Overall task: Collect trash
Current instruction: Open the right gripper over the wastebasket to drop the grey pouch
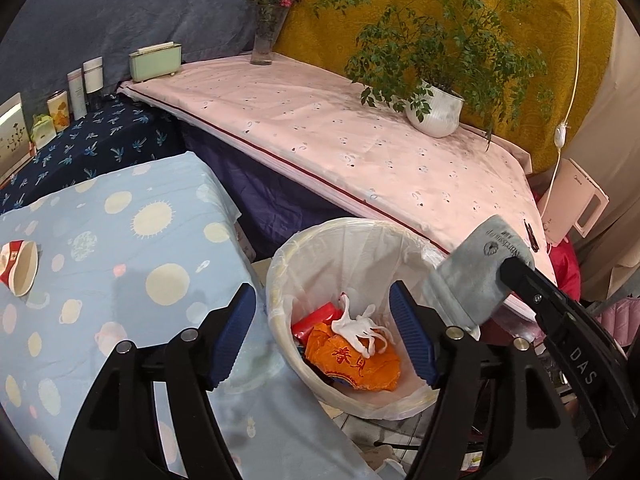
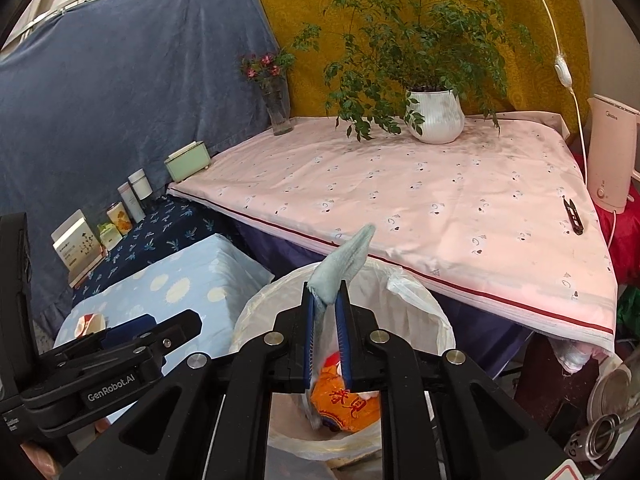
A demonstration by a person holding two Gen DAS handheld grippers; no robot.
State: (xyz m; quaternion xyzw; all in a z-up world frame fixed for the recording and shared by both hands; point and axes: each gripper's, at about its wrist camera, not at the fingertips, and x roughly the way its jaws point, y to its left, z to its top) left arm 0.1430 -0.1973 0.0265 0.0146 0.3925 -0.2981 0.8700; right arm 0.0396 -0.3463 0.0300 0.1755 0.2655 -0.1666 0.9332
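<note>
A white bin (image 1: 280, 264) with a plastic liner stands on the floor between two covered tables. Inside lie an orange wrapper (image 1: 356, 364), a red packet (image 1: 316, 318) and a crumpled white glove (image 1: 360, 328). My left gripper (image 1: 320, 292) hangs open over the bin with nothing between its blue pads. My right gripper (image 2: 325, 290) is shut on a grey-blue cloth pouch (image 2: 344, 260), held above the bin's rim (image 2: 256, 300); the same pouch (image 1: 472, 268) shows in the left wrist view. A crushed red and white paper cup (image 1: 20, 266) lies on the light-blue spotted cloth (image 1: 120, 240).
The pink-covered table (image 2: 400, 200) carries a potted plant (image 2: 434, 116), a flower vase (image 2: 278, 112), a green box (image 2: 188, 166) and small black scissors (image 2: 572, 216). A white kettle (image 2: 612, 152) stands at the right. Boxes and bottles (image 2: 120, 216) line the dark-blue cloth.
</note>
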